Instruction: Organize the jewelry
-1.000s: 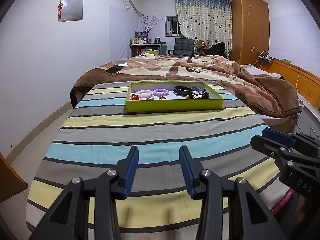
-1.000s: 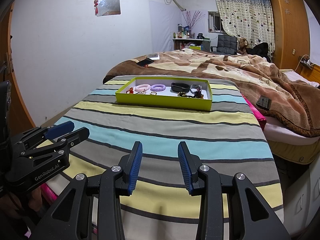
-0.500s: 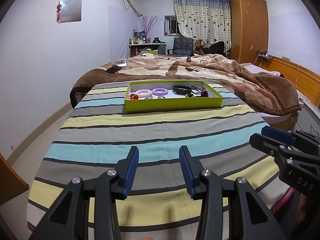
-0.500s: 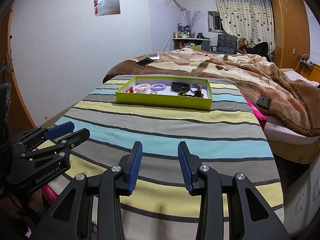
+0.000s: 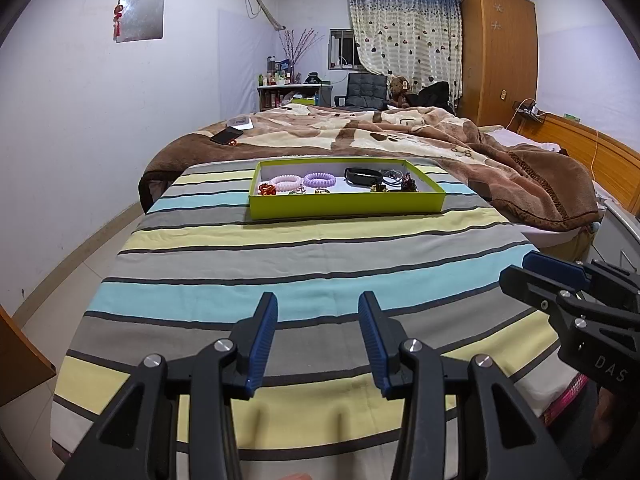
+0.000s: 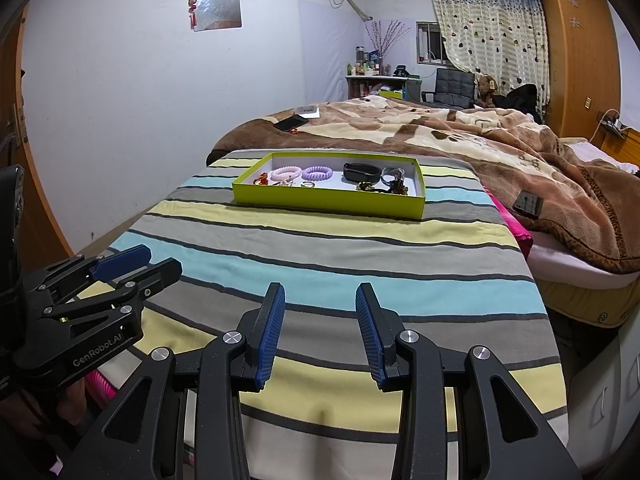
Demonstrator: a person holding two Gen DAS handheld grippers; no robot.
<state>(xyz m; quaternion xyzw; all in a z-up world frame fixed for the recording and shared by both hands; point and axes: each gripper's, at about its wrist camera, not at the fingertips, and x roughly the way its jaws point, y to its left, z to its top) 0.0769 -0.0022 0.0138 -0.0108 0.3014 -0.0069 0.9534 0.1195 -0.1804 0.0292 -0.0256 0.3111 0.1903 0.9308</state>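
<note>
Left wrist view: the left gripper (image 5: 318, 340) hovers low over the near end of a surface covered in a striped cloth (image 5: 304, 264), its blue-padded fingers spread apart with nothing between them. At the far end of the cloth sits a lime-green tray (image 5: 347, 202) of jewelry: a red beaded piece (image 5: 267, 189) at its left end, a pink coil bracelet (image 5: 286, 181) and a purple coil bracelet (image 5: 319, 179) side by side, a black band (image 5: 363, 176) right of centre, and a dark tangle of small pieces (image 5: 394, 186) toward the right end. The right gripper (image 5: 560, 284) enters from the right edge, seen side-on, so the state of its fingers cannot be told here. A brown patterned blanket (image 5: 400, 136) covers the bed beyond, with a dark phone (image 5: 227, 135) lying on it.

Right wrist view: the right gripper (image 6: 320, 330) is likewise spread wide and empty, above the near stripes and well apart from the tray (image 6: 328, 200). The pink bracelet (image 6: 285, 172), purple bracelet (image 6: 317, 172) and black band (image 6: 362, 172) lie inside it. The left gripper (image 6: 134, 262) shows at the left edge, angled toward the cloth (image 6: 340, 248).
</note>
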